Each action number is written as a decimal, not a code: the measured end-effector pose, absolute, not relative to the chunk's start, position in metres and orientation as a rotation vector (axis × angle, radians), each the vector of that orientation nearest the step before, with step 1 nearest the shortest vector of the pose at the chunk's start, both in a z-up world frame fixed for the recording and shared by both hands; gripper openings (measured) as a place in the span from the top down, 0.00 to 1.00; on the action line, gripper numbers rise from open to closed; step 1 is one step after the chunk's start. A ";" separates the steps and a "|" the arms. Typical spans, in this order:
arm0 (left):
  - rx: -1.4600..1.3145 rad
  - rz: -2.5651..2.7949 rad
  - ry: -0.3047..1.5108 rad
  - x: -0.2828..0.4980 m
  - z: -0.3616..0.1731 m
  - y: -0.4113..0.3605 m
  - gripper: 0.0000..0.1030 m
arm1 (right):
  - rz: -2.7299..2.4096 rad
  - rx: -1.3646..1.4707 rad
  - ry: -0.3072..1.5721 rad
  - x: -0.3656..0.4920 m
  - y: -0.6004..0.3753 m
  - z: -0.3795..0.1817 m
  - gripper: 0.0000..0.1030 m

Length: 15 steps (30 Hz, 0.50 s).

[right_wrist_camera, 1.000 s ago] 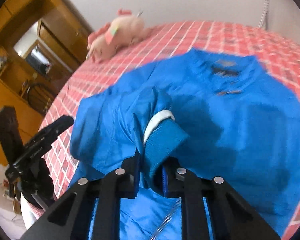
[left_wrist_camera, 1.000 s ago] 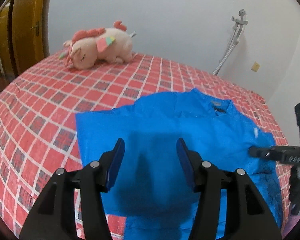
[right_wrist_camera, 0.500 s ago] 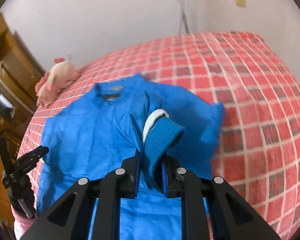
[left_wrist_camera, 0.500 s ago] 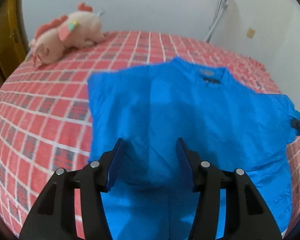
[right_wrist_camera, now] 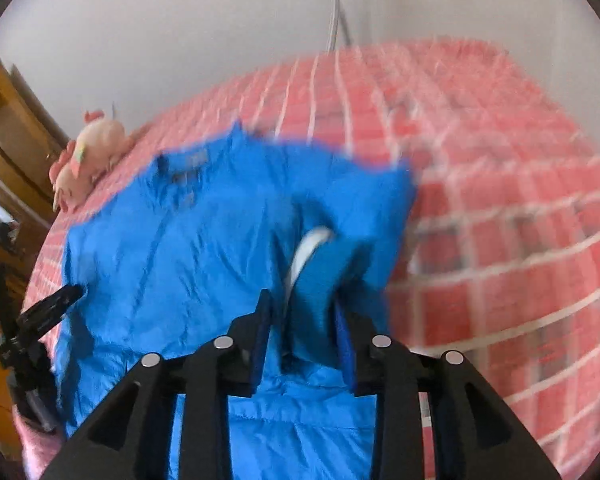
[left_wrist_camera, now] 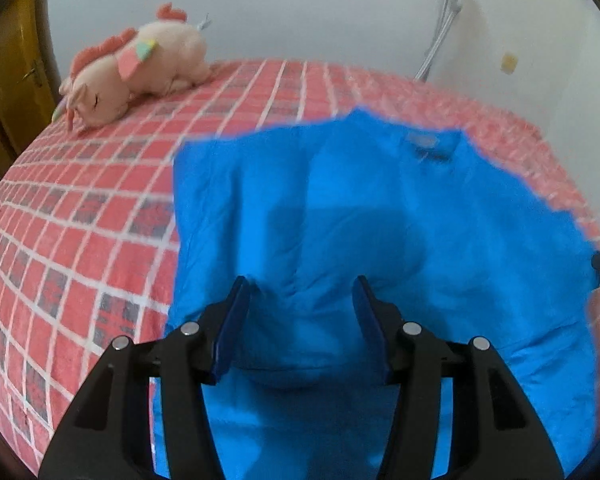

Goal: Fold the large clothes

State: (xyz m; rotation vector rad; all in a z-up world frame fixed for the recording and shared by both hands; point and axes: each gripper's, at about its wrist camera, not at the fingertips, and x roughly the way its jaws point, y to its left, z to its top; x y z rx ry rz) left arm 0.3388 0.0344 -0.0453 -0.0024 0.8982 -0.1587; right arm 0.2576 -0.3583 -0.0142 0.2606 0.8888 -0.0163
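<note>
So the blue jacket is spread on the bed, collar toward the top of the frame, hem down by the cameras, which puts its long axis running bottom to top in both views.

The right gripper has the ribbed sleeve cuff standing up between its jaws, just below frame centre. The jaws are opening right now. There's a gap showing on the left side of the cuff, so it looks let go rather than pinched.

The left gripper sits about half open over the lower middle of the jacket with nothing in it, just fabric below.

What matters next, I'd guess: the sleeve is doubled in from the jacket's right edge, so the right gripper is the one on it, and the cuff should drop onto the body panel directly beneath. The plush toy, upper left, is well clear of all this.
</note>
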 end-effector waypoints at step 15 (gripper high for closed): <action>0.050 -0.202 0.963 0.397 -0.070 -0.020 0.47 | 0.077 0.309 1.044 0.334 -0.334 -0.081 0.71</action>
